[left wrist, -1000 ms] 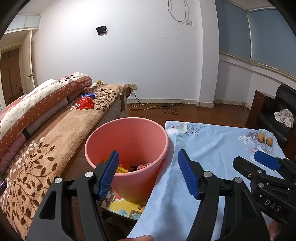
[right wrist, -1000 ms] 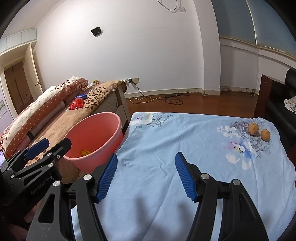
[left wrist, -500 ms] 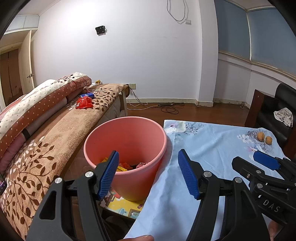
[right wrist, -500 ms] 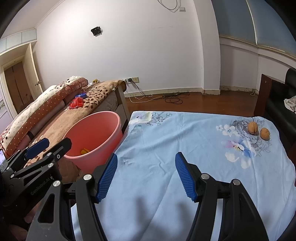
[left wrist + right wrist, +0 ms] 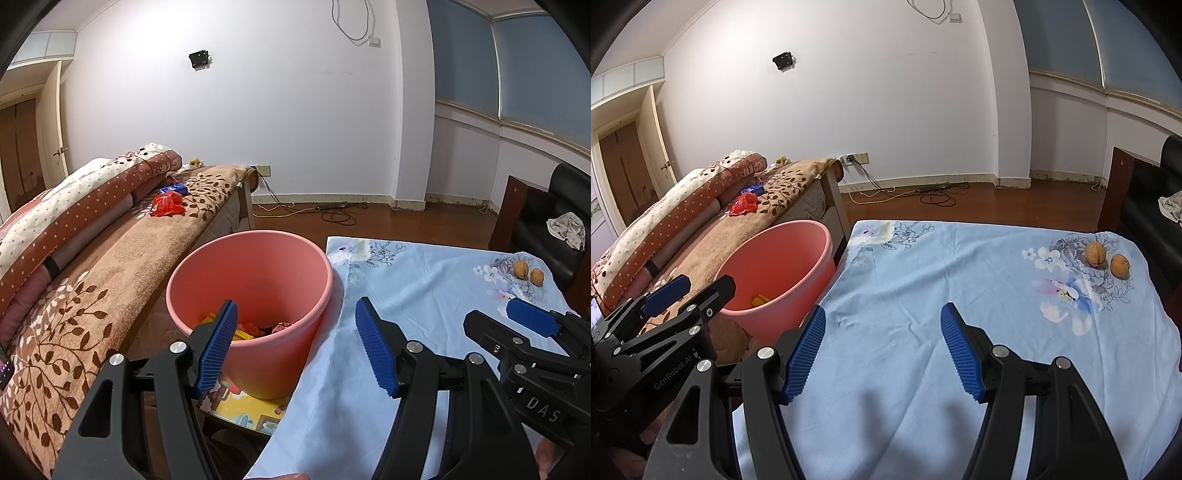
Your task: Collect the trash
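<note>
A pink bucket (image 5: pixel 251 288) stands between the bed and the table, with yellow, red and pink scraps (image 5: pixel 247 328) at its bottom. My left gripper (image 5: pixel 295 332) hangs open near the bucket's front rim, holding nothing. The right gripper (image 5: pixel 882 332) is open too, over the light blue floral tablecloth (image 5: pixel 960 280), empty. Two walnuts (image 5: pixel 1106 258) lie at the cloth's far right corner. On the brown bed blanket (image 5: pixel 122 258) lie a red wrapper (image 5: pixel 168 205) and a blue packet (image 5: pixel 173 189). Each gripper shows in the other's view: the right gripper (image 5: pixel 532 325), the left gripper (image 5: pixel 676 291).
A rolled dotted quilt (image 5: pixel 74 206) lies along the bed's left side. Cables (image 5: pixel 332 214) trail over the wooden floor by the white wall. A black chair with a cloth (image 5: pixel 567 229) stands right of the table. A colourful mat (image 5: pixel 243 402) lies under the bucket.
</note>
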Demonstrator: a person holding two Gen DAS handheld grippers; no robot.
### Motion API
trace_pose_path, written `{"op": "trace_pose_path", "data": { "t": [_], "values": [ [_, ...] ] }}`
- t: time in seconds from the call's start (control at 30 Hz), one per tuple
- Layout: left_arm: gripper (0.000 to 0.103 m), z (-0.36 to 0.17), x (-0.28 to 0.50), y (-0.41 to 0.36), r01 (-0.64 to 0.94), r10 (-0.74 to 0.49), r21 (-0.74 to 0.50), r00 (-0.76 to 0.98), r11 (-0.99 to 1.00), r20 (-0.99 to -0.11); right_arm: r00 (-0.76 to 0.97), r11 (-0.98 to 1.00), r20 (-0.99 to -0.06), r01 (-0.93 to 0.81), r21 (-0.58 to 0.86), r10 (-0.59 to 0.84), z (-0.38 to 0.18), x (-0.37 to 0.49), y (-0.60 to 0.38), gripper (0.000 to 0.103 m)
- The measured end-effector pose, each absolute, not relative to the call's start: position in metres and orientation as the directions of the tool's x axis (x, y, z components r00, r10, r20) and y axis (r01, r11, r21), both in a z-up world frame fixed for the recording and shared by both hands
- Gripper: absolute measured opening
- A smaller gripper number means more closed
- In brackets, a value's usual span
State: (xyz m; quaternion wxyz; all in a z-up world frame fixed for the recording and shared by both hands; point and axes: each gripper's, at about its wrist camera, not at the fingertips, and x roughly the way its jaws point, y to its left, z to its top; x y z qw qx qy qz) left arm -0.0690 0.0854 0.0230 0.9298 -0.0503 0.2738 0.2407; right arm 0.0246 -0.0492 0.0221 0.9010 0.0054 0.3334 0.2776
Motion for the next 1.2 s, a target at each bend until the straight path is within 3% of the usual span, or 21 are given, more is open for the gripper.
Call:
{"op": "trace_pose_path", "data": {
  "t": [1.2],
  "values": [
    [0.067,0.016,-0.066,0.086,-0.454,0.407,0.057,0.73,0.889,-0.549,0.619,0.848,-0.604,-0.49,0.204,0.502,0.011,0.025,-0.059,0.064]
  ]
}}
